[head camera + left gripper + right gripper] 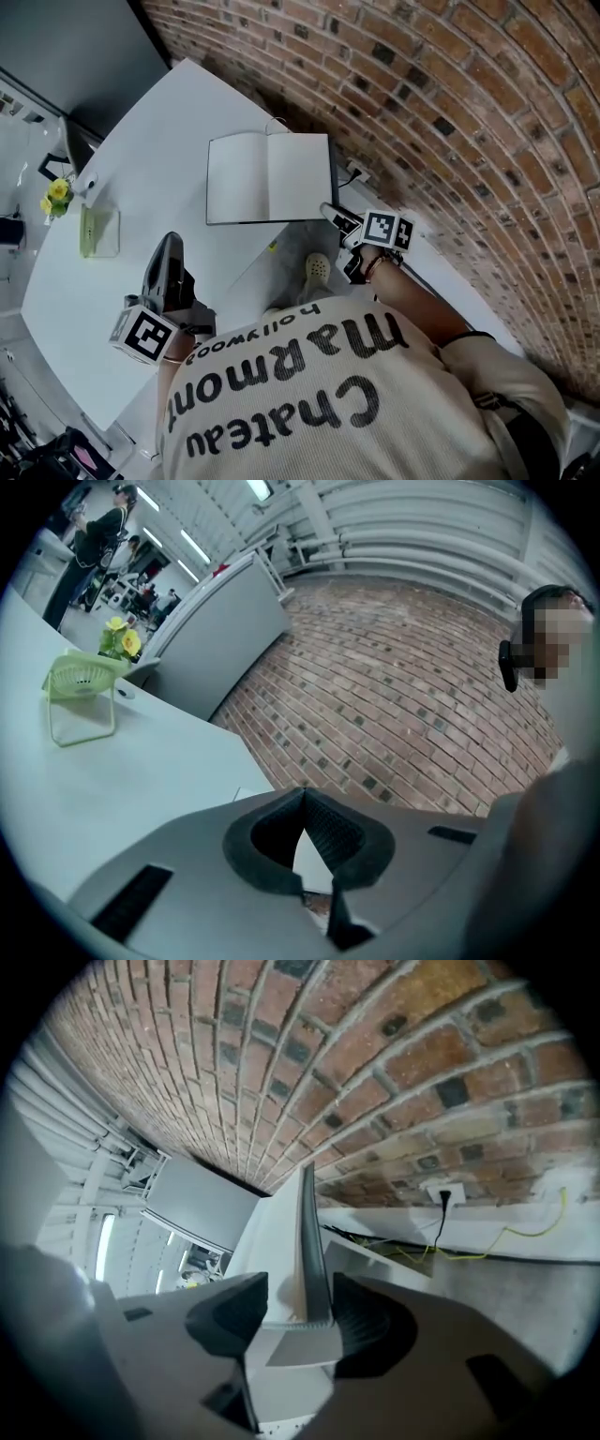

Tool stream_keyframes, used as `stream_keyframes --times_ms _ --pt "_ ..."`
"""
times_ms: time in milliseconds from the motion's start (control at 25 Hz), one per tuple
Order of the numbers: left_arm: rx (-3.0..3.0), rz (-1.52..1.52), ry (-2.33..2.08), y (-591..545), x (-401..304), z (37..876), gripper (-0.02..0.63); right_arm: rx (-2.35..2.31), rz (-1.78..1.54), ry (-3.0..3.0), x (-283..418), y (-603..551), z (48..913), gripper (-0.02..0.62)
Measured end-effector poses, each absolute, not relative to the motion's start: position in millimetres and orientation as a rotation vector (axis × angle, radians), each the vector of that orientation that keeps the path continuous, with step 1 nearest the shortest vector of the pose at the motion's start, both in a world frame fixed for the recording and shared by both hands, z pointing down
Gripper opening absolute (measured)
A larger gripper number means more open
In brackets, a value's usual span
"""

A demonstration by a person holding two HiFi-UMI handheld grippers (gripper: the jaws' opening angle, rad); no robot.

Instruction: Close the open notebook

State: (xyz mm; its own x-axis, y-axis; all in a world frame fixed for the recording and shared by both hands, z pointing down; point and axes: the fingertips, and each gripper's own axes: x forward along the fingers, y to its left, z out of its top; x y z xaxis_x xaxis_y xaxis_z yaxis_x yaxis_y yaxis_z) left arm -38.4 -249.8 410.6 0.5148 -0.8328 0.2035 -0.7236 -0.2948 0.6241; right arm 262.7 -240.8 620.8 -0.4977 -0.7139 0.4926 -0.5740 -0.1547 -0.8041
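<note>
Right tongs [333, 217] gape wide astride right edge of notebook [267, 176], not pinching; left tongs [167, 246] closed, empty; we see notebook open flat on table [131, 178]; closing still left.

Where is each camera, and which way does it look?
Head view: on the person's head, looking down at the open white-paged notebook on the white table; pale printed shirt shows.
Left gripper view: on the left tool, looking across the table to a small green fan; shut jaws show.
Right gripper view: on the right tool, looking along the notebook's edge between open jaws.
All three share the red brick wall.
</note>
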Motion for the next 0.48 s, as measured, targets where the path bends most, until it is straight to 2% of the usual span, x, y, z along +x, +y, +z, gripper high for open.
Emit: stream_keyframes --times_ms 480 --pt "2.08 -0.27 -1.303 -245.3 -51.0 397.7 0.002 -1.471 -1.78 1.854 259.8 -240.7 612.6 0.114"
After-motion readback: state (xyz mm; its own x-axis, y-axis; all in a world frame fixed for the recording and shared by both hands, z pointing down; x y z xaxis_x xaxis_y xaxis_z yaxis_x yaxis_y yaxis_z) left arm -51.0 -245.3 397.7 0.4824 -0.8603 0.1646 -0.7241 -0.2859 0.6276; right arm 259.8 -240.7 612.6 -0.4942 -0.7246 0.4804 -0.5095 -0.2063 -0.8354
